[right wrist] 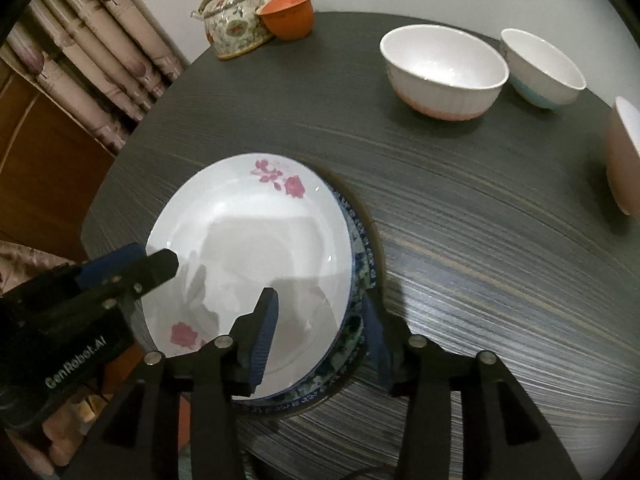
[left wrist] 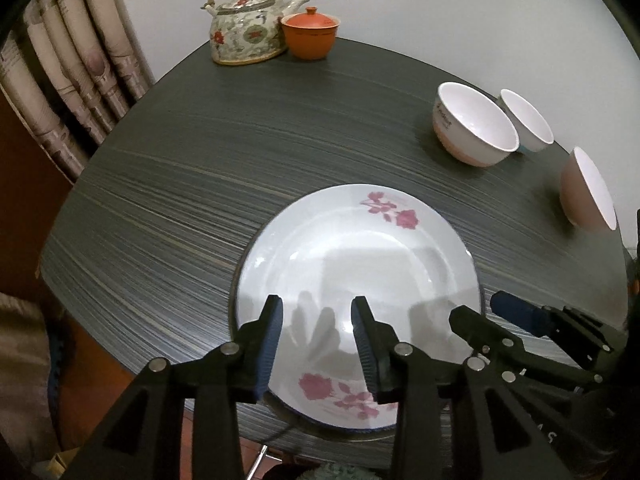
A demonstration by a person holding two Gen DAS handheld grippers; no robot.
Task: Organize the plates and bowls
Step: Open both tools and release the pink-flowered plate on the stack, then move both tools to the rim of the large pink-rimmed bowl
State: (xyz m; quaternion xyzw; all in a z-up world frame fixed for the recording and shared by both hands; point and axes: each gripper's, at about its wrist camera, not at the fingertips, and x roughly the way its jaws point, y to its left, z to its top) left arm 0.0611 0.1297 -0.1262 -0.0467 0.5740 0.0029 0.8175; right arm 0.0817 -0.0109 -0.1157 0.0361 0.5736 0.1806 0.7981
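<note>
- Left gripper (left wrist: 316, 308) spread, hovering over rose plate (left wrist: 360, 264).
- Right gripper (right wrist: 320, 312) spread, straddling the plate rim.
- Right wrist only — blue-patterned plate (right wrist: 360, 280) underneath.

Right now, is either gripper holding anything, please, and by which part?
Nothing is held: the left gripper gapes over the floral plate; the right gripper straddles its rim, open.

Glossy ceramic-looking plate (left wrist: 356, 256) on matt, streak-grained table (left wrist: 200, 184).
</note>
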